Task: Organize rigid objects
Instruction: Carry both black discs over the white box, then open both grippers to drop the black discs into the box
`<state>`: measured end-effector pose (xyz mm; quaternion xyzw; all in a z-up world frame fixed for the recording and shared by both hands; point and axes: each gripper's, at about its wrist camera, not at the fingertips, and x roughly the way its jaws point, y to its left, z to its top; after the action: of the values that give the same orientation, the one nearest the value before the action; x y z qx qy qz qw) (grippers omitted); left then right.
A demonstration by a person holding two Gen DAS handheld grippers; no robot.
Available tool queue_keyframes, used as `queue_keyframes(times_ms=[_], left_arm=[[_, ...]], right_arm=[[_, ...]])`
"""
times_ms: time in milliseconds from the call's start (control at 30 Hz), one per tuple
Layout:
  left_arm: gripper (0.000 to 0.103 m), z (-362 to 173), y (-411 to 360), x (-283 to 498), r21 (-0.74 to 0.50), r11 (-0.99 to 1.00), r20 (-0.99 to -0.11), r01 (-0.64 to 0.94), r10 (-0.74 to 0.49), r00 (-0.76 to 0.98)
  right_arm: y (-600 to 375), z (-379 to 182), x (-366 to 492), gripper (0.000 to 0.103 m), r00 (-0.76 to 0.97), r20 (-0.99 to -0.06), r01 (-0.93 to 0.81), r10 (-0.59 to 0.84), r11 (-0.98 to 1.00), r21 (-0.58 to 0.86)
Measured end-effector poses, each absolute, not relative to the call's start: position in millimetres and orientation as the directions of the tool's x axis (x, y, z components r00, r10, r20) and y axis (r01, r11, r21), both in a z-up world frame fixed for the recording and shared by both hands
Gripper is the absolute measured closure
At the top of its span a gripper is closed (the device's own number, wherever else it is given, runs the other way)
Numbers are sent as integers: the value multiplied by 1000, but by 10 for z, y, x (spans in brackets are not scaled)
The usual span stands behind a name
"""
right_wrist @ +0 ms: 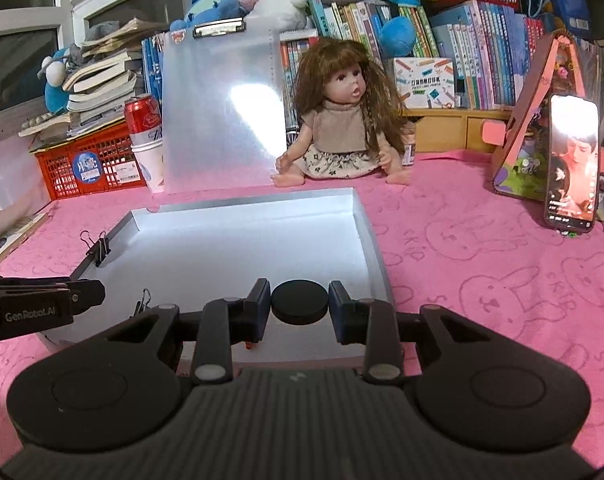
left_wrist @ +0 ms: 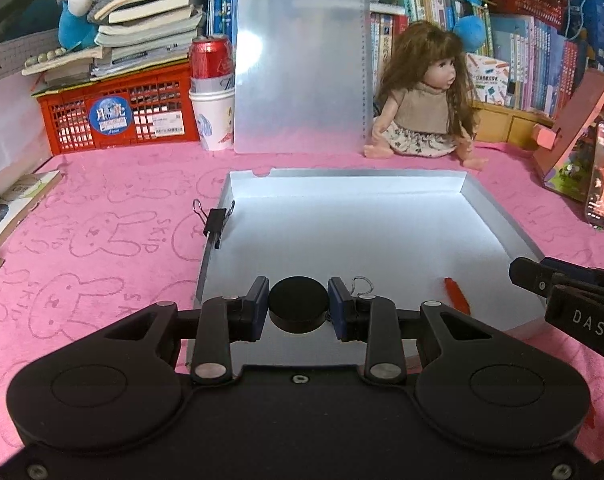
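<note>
Left gripper (left_wrist: 298,309): jaws narrow, the blue pads closed against a black round disc (left_wrist: 298,309) held over the near edge of the white shallow box (left_wrist: 498,210). Pads touch the disc on both sides.

Right gripper (right_wrist: 299,305): jaws narrow, a second black disc (right_wrist: 299,305) between the pads over the box's near right corner. A thin gap seems to show on each side of this disc, but the view is too coarse to say whether the pads press on it.

The box lies open on the pink rabbit-print cloth (left_wrist: 101,248), its floor bare apart from an orange-red pen-like item (left_wrist: 457,294) near the front, partly hidden in the right wrist view. One black binder clip (left_wrist: 215,220) is clamped on the box's left wall; a second clip (right_wrist: 141,302) sits at the near left wall, half hidden behind the gripper.

Behind the box: a clear clipboard (left_wrist: 302,76) standing upright, a doll (left_wrist: 426,96) seated beside it, a red can (left_wrist: 210,58) in a paper cup (left_wrist: 215,120), and a red crate (left_wrist: 117,116) under stacked books. A lit phone (right_wrist: 572,164) leans at the right.
</note>
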<state>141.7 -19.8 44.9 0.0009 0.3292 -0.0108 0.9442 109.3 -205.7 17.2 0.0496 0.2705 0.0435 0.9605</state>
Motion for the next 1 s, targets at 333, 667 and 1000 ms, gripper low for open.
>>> queue_keyframes(times_ms=[333,667,1000], left_arm=[[73,264,-180,1611,-6,1000,-659,1,-5,753],[73,145,-180,1715,-7,1000,-681,-8,1,732],[72,123,-206,1721,3,1000,-672,1,1,740]], right_arm=[[-1992,69,1300,67,824,-556,-54,108,992,112],[-1968,-36,1451,67,800,-591,-48,108,992,116],[-1930,-117,1507,67,784,-611,-54,112,992,112]])
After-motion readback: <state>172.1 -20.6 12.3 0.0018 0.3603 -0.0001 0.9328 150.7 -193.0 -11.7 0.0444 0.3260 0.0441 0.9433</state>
